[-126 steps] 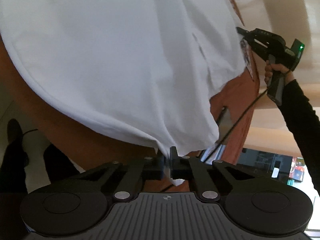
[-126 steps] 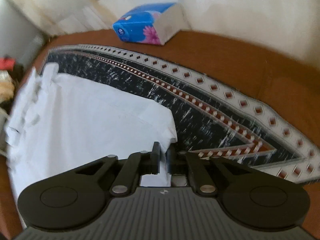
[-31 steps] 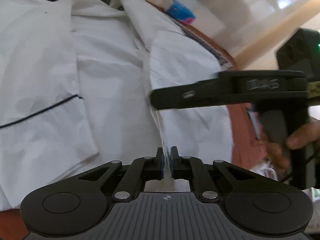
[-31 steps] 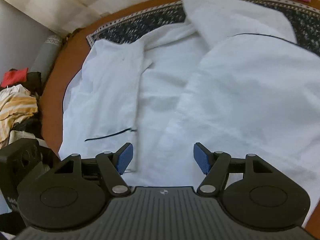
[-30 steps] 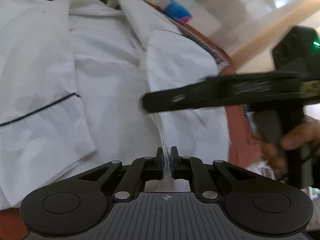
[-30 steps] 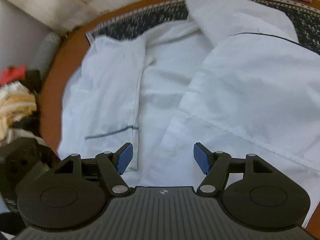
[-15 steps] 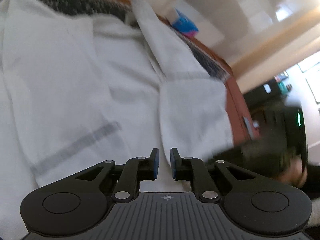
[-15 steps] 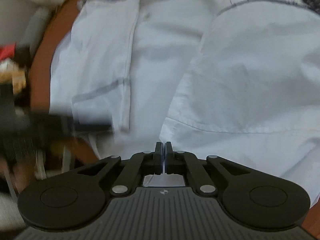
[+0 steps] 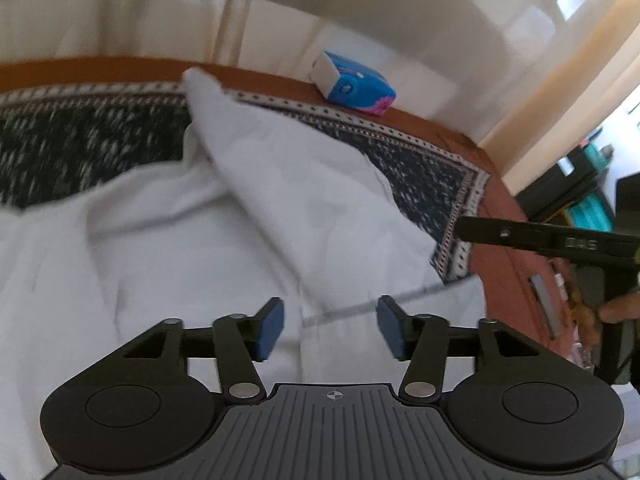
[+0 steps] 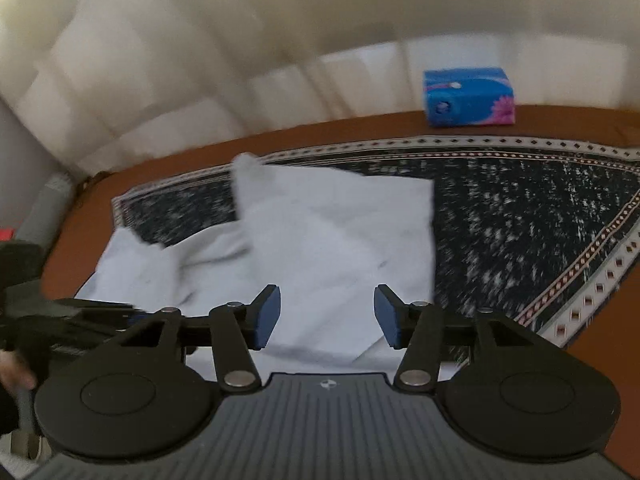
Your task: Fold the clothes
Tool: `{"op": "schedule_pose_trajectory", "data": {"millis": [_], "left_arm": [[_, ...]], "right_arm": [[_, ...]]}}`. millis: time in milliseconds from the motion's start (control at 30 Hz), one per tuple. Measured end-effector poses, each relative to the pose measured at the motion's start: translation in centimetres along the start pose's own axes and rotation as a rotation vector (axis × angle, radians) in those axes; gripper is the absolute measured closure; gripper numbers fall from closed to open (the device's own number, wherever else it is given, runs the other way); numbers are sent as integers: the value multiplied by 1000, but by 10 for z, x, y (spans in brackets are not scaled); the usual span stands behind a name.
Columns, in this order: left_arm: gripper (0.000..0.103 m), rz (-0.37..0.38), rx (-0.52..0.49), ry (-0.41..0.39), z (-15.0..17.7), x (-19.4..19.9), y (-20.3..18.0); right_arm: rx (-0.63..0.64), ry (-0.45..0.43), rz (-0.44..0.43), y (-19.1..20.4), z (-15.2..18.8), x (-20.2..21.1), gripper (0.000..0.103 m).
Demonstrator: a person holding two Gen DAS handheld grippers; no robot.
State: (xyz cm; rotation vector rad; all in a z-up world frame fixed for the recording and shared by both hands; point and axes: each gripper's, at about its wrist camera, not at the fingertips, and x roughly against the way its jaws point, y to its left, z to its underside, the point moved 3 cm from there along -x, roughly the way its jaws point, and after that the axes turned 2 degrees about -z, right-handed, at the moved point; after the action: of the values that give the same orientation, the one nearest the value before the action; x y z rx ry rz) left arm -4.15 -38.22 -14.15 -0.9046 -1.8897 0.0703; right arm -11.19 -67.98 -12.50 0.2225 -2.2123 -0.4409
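Between folds: the white shirt (image 10: 320, 248) lies partly folded on the patterned cloth (image 10: 520, 216) over the tabletop (image 10: 360, 128). Both grippers — left (image 9: 331, 328), right (image 10: 327, 322) — hover with fingers opening, nothing between them. Next, probably, each needs a fresh edge to pinch.

Both grippers share one build: the left gripper (image 9: 330, 328) and right gripper (image 10: 327, 320) have black linkage arms with silver pivot screws, blue pads (image 9: 270, 330), two round black discs and a ribbed grey housing bearing a small crosshair mark. Their jaws are opening.
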Motion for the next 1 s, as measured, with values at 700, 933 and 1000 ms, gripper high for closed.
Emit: {"op": "schedule_pose_trajectory", "data": {"millis": [700, 933, 1000], "left_arm": [[29, -113, 59, 20, -7, 14, 39], [27, -127, 103, -34, -2, 51, 101], [27, -117, 127, -29, 2, 59, 120]], "right_arm": [[17, 230, -317, -1, -20, -77, 82], [25, 279, -459, 90, -14, -91, 82], [37, 302, -432, 114, -1, -109, 82]]}}
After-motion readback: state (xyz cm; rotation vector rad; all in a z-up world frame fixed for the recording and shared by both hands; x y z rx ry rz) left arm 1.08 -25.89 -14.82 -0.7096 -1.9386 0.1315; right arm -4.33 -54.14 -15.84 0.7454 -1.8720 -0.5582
